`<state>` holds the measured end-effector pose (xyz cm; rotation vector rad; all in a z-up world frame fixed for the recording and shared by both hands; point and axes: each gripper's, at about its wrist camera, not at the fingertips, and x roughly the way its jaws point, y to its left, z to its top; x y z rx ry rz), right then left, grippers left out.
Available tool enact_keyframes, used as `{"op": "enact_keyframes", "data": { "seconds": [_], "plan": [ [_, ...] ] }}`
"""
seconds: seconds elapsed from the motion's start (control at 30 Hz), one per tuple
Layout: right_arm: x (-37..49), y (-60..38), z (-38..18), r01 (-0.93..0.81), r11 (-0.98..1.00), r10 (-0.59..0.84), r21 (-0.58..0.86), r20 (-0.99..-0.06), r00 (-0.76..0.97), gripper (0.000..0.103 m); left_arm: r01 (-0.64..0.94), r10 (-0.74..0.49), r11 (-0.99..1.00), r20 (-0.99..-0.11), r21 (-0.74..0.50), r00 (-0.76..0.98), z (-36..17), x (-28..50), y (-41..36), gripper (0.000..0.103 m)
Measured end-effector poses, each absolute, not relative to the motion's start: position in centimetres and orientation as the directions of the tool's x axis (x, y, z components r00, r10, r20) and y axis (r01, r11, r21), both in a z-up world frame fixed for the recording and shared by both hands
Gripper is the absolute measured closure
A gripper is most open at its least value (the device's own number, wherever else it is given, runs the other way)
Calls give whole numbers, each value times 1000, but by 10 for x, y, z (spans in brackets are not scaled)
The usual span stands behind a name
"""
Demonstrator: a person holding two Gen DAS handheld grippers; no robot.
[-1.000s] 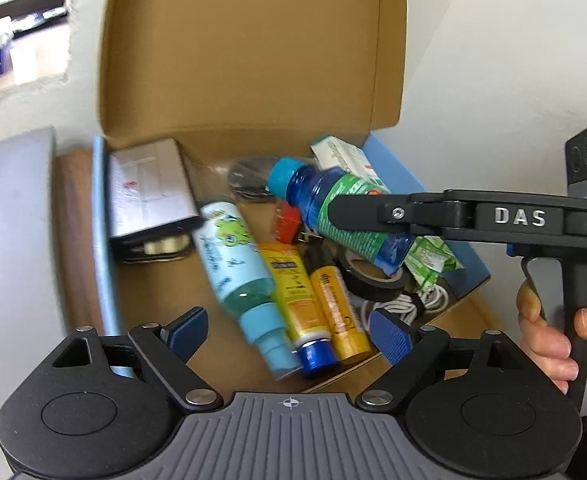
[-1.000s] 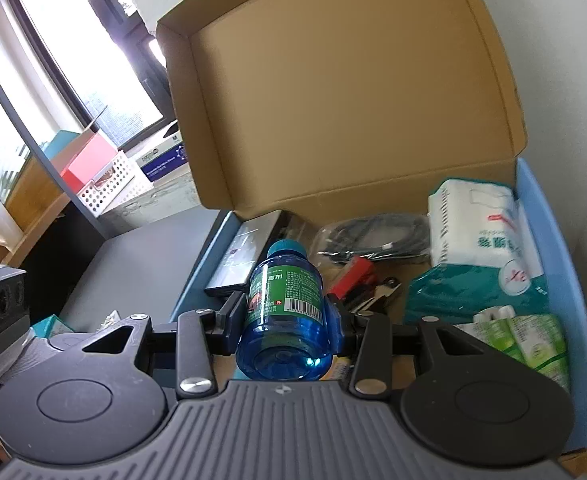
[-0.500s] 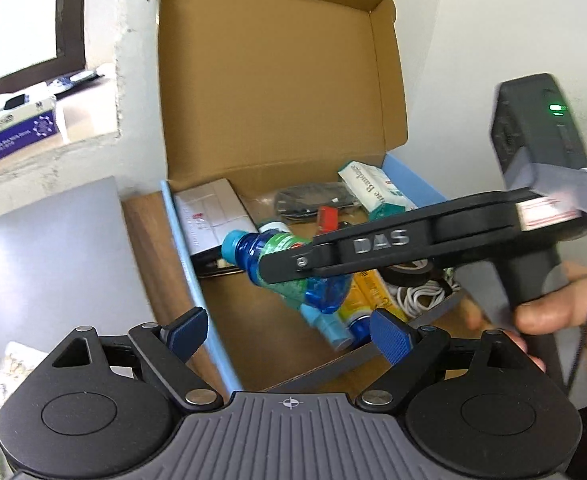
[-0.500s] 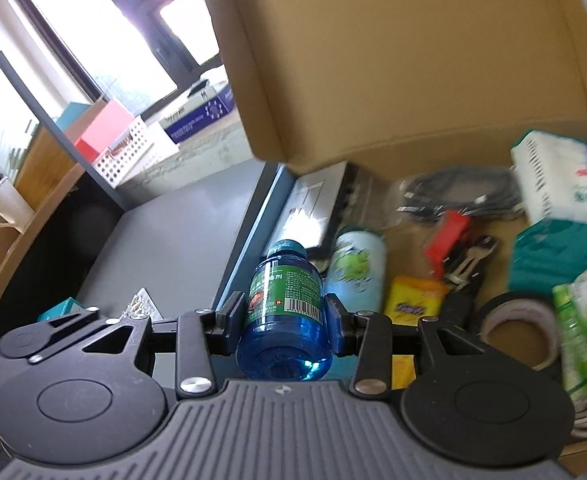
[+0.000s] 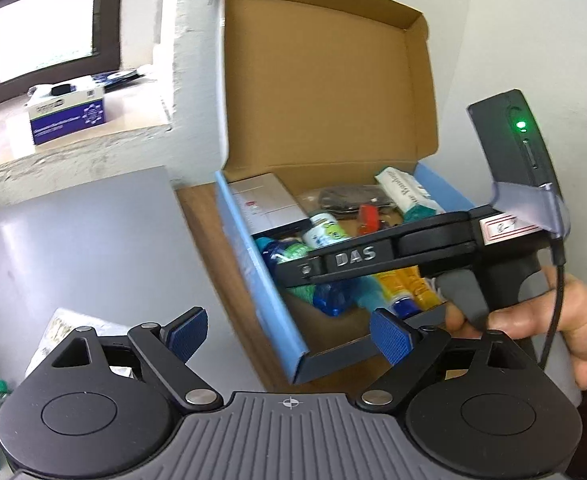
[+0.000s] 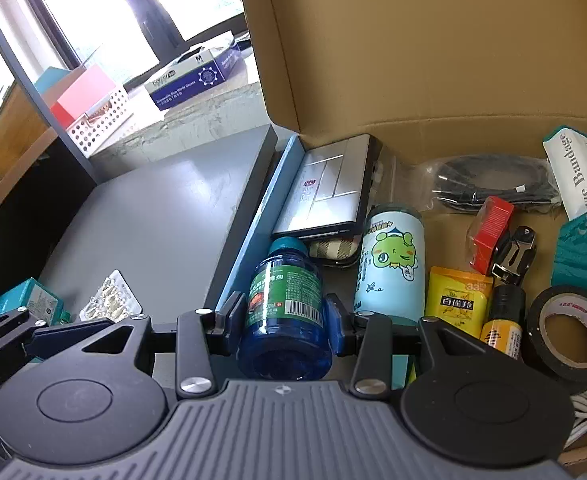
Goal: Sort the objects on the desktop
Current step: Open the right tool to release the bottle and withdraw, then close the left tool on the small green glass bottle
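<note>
Blue bottle point(image 6: 283, 304) barcode, right wrist view only

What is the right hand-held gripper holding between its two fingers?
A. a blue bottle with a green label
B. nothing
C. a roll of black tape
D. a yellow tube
A: in the right wrist view, the right hand-held gripper presses both pads on the blue bottle, while the black tape and yellow tube lie in the box.

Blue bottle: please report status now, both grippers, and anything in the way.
Right gripper shut on blue bottle. Left gripper open, empty. Bottle over cardboard box left edge. Path clear.
</note>
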<state>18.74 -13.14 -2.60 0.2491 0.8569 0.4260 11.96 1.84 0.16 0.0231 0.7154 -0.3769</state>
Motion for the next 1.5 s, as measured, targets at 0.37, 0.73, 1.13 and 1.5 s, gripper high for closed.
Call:
{"op": "enact_keyframes", "data": {
  "seconds": [0.37, 0.73, 1.13, 1.5],
  "plan": [
    [182, -126, -10, -305, 886, 463, 348, -661, 590, 54, 236, -251, 965, -633, -110, 733, 1, 106, 51, 13],
    [164, -120, 7, -391, 873, 483, 293, -637, 601, 54, 107, -124, 992, -623, -64, 772, 3, 87, 79, 13],
    [154, -95, 11, -478, 838, 525, 263, -627, 575, 54, -80, 54, 997, -620, -15, 782, -6, 80, 109, 21],
    [149, -83, 8, -523, 814, 548, 251, -629, 551, 54, -221, 140, 974, -635, -49, 760, -16, 87, 129, 37]
  ]
}}
